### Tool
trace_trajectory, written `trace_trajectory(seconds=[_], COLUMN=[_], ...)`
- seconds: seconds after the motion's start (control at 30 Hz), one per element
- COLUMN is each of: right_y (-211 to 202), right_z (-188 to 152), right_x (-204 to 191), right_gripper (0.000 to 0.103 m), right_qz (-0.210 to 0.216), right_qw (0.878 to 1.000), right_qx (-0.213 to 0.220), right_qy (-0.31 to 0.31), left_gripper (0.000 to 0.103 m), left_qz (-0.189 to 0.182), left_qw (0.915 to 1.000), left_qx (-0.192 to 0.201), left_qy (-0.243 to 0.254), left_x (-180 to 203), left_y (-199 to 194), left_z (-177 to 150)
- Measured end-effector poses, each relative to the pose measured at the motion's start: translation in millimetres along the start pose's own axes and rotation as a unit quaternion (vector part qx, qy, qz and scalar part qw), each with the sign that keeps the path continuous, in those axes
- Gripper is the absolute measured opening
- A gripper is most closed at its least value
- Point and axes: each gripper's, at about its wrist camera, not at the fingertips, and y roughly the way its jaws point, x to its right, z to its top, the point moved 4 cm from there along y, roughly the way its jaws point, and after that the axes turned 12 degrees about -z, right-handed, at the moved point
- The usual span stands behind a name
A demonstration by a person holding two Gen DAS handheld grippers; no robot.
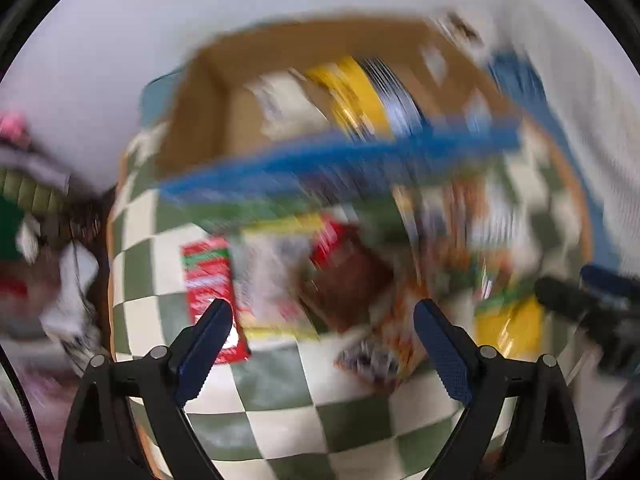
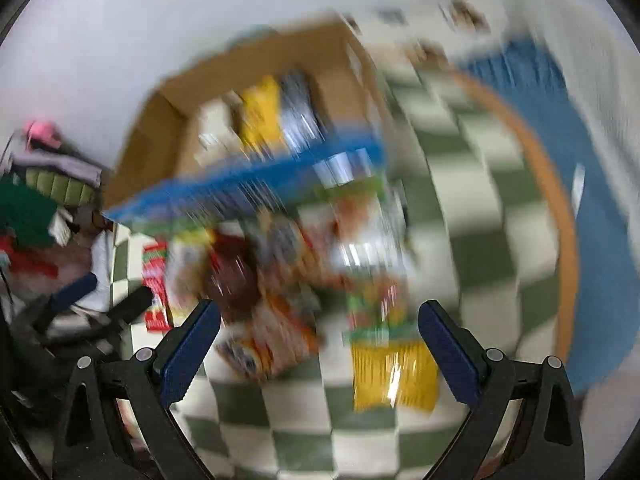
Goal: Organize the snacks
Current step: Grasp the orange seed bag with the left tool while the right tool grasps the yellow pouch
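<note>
Both views are motion-blurred. A cardboard box with a blue front edge stands at the back of a green-and-white checkered cloth; it holds several packets, one yellow. A heap of snack packets lies in front of it, with a red packet at the left. My left gripper is open and empty above the heap. My right gripper is open and empty over the heap, near a yellow packet. The box shows behind.
A pile of clothes and clutter lies to the left of the cloth. A blue surface with an orange rim runs along the right. A white wall is behind the box. The other gripper shows at each view's side.
</note>
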Motion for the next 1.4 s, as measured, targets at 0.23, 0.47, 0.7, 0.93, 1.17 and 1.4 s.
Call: trace_trajectory(seconds=[0.23,0.47,0.7,0.93,1.17,1.4], right_y=[67,107,121,119,100,73], right_z=[-66,-80,-46,-24,-40,-36], right_x=[62,77,76,28,-43,13], right_gripper=[0.101,0.101,0.099,0.090,0.085,0.086], right_qz=[0.073,0.124,0.061,-0.069,-0.218,-0.118], right_qw=[0.974,0.934,0.955,0.990,0.924,0.987], right_qx=[-0.125,-0.161,-0.137,-0.126,-0.029,-0.054], right_qy=[0.174,0.294,0.257,0.001,-0.314,-0.092], left_gripper=[0.093,0.081,0.068,0.068,0.068,0.074], left_qz=[0.060,0.063,0.005,-0.112,-0.139,-0.080], left_qw=[0.9718,0.9563,0.9807,0.9661,0.9531,0.9707], left_qx=[-0.117,-0.163,-0.166,-0.171,-0.176,-0.186], left_qy=[0.196,0.234,0.103,-0.158,-0.204,-0.129], left_x=[71,84,55,-1,-17,20], left_y=[93,135,118,104,103,102], left_z=[-33,-48,-72,-120,-130,-124])
